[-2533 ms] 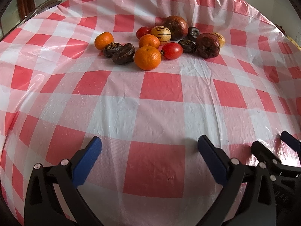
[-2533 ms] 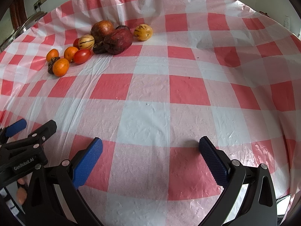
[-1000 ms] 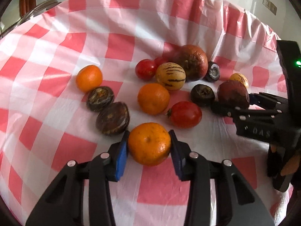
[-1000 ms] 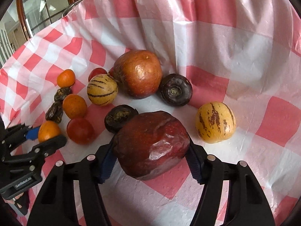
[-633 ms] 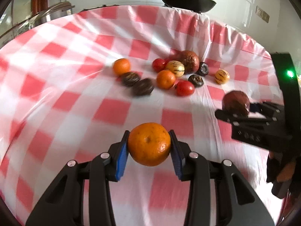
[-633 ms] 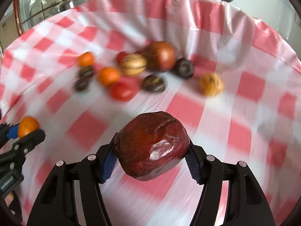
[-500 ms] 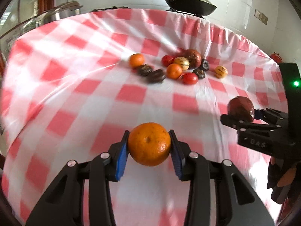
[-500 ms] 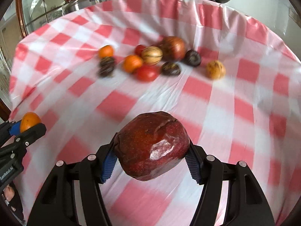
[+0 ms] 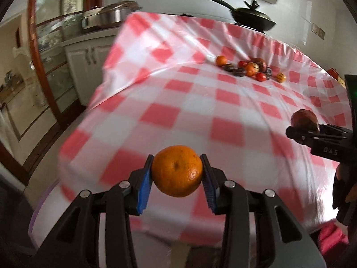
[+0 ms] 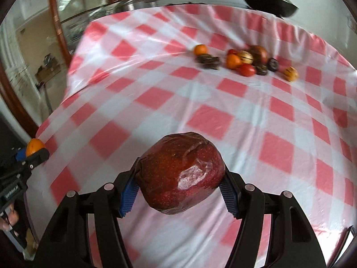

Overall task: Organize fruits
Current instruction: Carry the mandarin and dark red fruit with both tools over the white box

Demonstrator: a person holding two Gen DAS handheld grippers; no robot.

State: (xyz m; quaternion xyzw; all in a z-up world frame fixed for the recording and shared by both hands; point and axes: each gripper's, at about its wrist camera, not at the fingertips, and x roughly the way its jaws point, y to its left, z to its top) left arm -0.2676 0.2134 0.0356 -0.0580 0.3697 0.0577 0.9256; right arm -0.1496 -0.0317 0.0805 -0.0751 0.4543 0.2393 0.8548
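Orange (image 9: 177, 170) pinched in my left gripper (image 9: 177, 174); wrinkled dark-red fruit (image 10: 180, 175) clamped in my right gripper (image 10: 180, 192), hiding its pads. Both above the tablecloth (image 10: 223, 102); far fruit cluster (image 10: 241, 61) blurred.

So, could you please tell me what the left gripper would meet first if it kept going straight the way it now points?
Probably the red-and-white checked tablecloth. The left gripper, shut on the round orange tangerine, points over its bare near part; the fruit cluster lies farther off. Depth is unclear.
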